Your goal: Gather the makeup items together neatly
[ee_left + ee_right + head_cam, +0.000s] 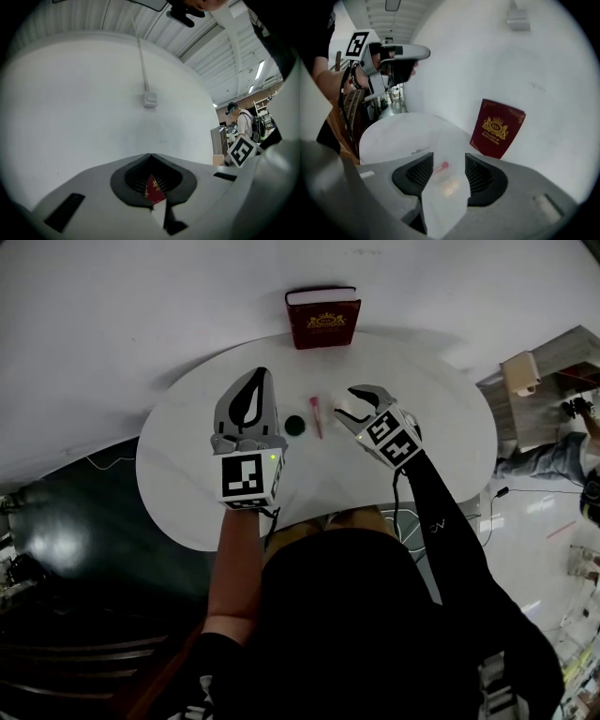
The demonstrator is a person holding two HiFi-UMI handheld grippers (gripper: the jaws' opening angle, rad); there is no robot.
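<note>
**Head view:** a white table stands against a wall, with a red book upright at its far edge. The left gripper, jaws closed and empty, is just left of a green disc. A pink stick lies just right of the disc. The right gripper is just right of the stick, jaws apart.

**Left gripper view:** the tips meet with nothing held, and the book shows through the gap behind them.

**Right gripper view:** the jaws are wide apart and grip nothing; the stick's tip and a blurred peach spot on the table appear between them
</note>
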